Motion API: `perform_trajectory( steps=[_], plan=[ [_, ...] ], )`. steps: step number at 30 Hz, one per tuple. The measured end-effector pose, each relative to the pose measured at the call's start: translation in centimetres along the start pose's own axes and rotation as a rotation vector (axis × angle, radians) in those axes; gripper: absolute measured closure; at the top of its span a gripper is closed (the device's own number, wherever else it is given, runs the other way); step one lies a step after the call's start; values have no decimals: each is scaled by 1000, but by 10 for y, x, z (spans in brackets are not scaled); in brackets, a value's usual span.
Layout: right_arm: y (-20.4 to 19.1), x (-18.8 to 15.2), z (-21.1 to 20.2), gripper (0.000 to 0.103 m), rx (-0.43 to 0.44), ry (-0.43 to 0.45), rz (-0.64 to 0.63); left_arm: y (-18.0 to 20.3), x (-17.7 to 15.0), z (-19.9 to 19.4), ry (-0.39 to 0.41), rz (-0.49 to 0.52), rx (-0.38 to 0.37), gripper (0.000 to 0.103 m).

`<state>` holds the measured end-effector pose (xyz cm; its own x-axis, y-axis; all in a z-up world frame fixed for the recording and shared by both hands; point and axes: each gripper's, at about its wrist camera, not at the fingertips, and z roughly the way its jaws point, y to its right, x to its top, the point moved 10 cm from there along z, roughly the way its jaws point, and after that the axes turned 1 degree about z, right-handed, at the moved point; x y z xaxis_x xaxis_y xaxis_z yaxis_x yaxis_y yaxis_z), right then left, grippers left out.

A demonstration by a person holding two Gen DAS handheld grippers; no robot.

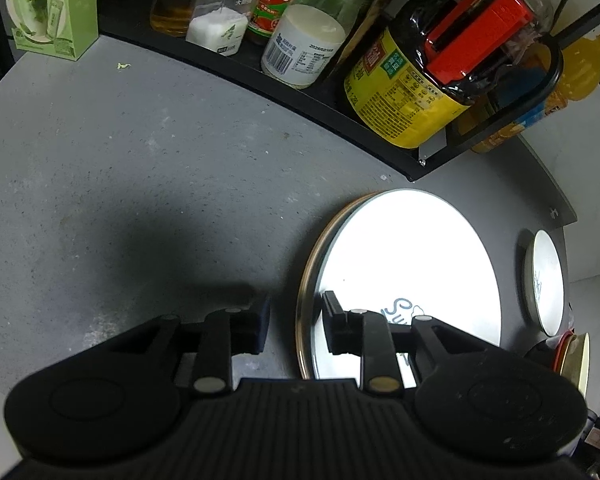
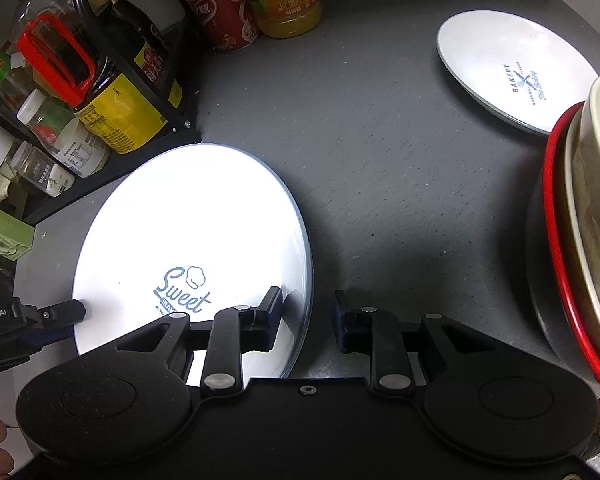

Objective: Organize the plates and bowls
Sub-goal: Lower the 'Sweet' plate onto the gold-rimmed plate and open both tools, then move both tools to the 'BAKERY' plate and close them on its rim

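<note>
White plate: the "Sweet" plate (image 2: 192,240) lies flat on the grey counter (image 2: 380,200), beside the black rack (image 1: 300,100).
Left gripper (image 1: 296,320): jaws wide, straddling the plate's left rim.
Right gripper (image 2: 308,316): jaws wide, straddling its right rim.
Other crockery: bakery plate (image 2: 512,72) well apart; stacked bowls (image 2: 580,240) at right.

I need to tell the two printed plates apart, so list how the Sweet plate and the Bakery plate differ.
The Sweet plate looks larger than the Bakery plate, though it is nearer the camera. The Sweet plate lies between both open grippers, beside the condiment rack; the Bakery plate sits apart, near the stacked bowls. Both are white with blue lettering, flat on the grey counter.
</note>
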<state>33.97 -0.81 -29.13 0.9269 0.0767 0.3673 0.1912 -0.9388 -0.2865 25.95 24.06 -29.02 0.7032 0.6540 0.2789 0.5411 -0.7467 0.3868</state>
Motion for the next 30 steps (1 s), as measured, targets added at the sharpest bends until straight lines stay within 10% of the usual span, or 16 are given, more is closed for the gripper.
perform_trajectory(
  steps=[17, 25, 30],
  plan=[
    [-3, 17, -52, 34, 31, 75, 11, 17, 5, -26, 14, 50, -2, 75],
    [0, 27, -86, 12, -1, 148, -42, 53, 11, -37, 68, 106, -36, 36],
    [6, 37, -104, 9, 10, 193, -32, 78, 10, -36, 71, 136, -52, 29]
  ],
)
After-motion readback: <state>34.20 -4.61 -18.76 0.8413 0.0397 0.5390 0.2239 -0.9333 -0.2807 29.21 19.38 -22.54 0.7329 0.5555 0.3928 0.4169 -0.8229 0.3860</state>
